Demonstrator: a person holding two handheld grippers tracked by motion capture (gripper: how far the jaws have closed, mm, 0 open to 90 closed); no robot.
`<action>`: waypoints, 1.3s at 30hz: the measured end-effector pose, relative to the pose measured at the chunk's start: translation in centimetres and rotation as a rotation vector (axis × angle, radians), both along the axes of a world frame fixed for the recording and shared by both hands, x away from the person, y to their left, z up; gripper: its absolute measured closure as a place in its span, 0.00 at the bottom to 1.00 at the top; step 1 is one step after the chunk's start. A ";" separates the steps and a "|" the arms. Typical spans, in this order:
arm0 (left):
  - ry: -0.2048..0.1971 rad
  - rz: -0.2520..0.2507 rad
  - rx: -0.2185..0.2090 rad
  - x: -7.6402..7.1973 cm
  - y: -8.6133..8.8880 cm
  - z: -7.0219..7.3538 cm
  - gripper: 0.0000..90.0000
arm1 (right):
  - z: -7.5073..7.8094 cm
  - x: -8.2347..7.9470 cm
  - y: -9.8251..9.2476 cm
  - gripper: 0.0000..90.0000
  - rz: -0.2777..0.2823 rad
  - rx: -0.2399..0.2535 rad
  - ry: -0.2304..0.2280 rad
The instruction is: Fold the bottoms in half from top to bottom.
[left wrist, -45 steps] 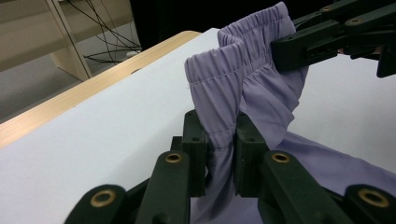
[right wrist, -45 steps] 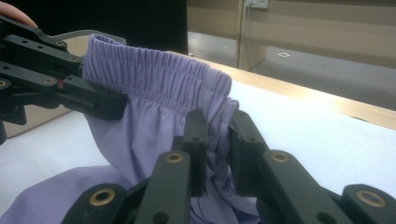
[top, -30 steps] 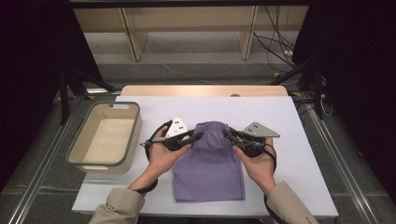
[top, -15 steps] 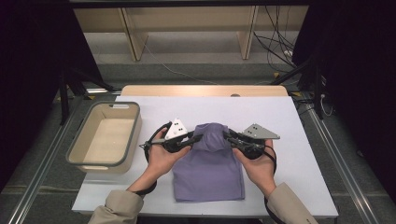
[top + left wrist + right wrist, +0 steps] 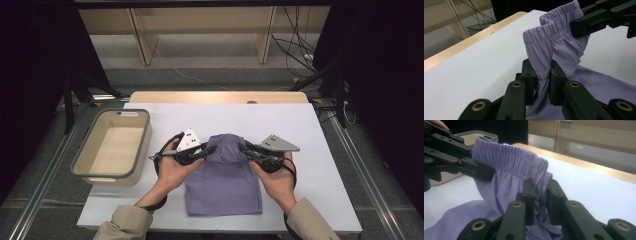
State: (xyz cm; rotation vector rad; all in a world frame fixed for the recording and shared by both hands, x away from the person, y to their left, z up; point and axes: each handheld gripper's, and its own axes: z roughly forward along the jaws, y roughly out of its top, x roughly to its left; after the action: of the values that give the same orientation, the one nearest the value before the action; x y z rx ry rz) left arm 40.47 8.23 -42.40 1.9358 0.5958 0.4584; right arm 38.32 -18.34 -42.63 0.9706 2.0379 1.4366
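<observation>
I am pinching the stretchy top of the purple shorts with my left gripper and right gripper, lifted off the white surface; folding them and using the tub seem left.

1. The person's sleeves are cut off by the bottom edge of the high view.
2. The purple garment hides the bench beneath it.
3. In the left claw view, gathered waistband fabric between the jaws hides their inner pads.
4. The beige bin is mostly hidden behind the garment in the right claw view.
</observation>
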 end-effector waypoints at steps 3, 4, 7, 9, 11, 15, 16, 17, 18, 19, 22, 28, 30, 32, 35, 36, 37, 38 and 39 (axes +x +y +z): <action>-0.001 -0.001 0.002 -0.1 0.0 0.0 0.86 | 0.0 -0.1 0.0 0.88 0.001 -0.002 0.002; -0.001 -0.002 0.002 -0.2 0.0 0.0 0.86 | 0.0 -0.1 0.0 0.88 0.001 -0.002 0.003; 0.001 -0.003 0.002 -0.3 0.0 -0.1 0.86 | -0.1 -0.2 -0.1 0.88 0.004 -0.003 0.003; 0.000 -0.003 0.005 -0.4 0.0 -0.2 0.86 | -0.1 -0.2 -0.1 0.88 0.007 -0.005 0.005; 0.002 -0.003 0.004 -0.4 0.0 -0.2 0.86 | -0.2 -0.3 -0.1 0.88 0.007 -0.005 0.009; 0.002 -0.003 0.005 -0.6 0.0 -0.2 0.86 | -0.2 -0.3 -0.1 0.88 0.010 -0.009 0.007; 0.002 -0.004 0.006 -0.6 -0.1 -0.2 0.86 | -0.2 -0.3 -0.1 0.88 0.011 -0.010 0.007; 0.002 -0.004 0.009 -0.6 -0.1 -0.2 0.86 | -0.2 -0.4 -0.1 0.88 0.012 -0.012 0.008; 0.002 -0.004 0.010 -0.6 -0.1 -0.2 0.86 | -0.2 -0.4 -0.1 0.88 0.013 -0.013 0.009; 0.004 -0.004 0.010 -0.6 -0.1 -0.3 0.86 | -0.2 -0.4 -0.1 0.88 0.013 -0.014 0.009; 0.003 -0.004 0.011 -0.7 0.0 -0.3 0.86 | -0.2 -0.4 -0.1 0.88 0.015 -0.014 0.010; -0.001 -0.006 0.016 -0.9 0.0 -0.2 0.86 | -0.2 -0.6 0.0 0.88 0.021 -0.015 0.010; -0.002 -0.008 0.019 -1.0 0.0 -0.2 0.86 | -0.2 -0.6 0.0 0.88 0.022 -0.015 0.010; -0.001 -0.008 0.017 -1.0 0.0 -0.3 0.86 | -0.2 -0.7 0.0 0.88 0.022 -0.014 0.012; -0.001 -0.010 0.018 -1.1 0.0 -0.3 0.86 | -0.3 -0.7 0.0 0.88 0.024 -0.015 0.012; -0.001 -0.010 0.019 -1.1 0.0 -0.3 0.86 | -0.3 -0.8 0.0 0.88 0.024 -0.016 0.012; -0.001 -0.009 0.020 -1.1 0.1 -0.3 0.86 | -0.3 -0.8 0.0 0.88 0.025 -0.018 0.014; -0.001 -0.010 0.022 -1.1 0.1 -0.3 0.86 | -0.3 -0.9 0.0 0.88 0.026 -0.020 0.014; 0.000 -0.010 0.023 -1.1 0.1 -0.3 0.86 | -0.3 -0.9 0.0 0.88 0.026 -0.021 0.014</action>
State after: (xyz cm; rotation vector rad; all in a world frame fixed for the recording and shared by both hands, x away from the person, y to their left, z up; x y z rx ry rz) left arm 39.38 8.34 -42.72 1.9597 0.5823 0.4608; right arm 37.44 -18.33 -42.92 0.9512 2.0788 1.4229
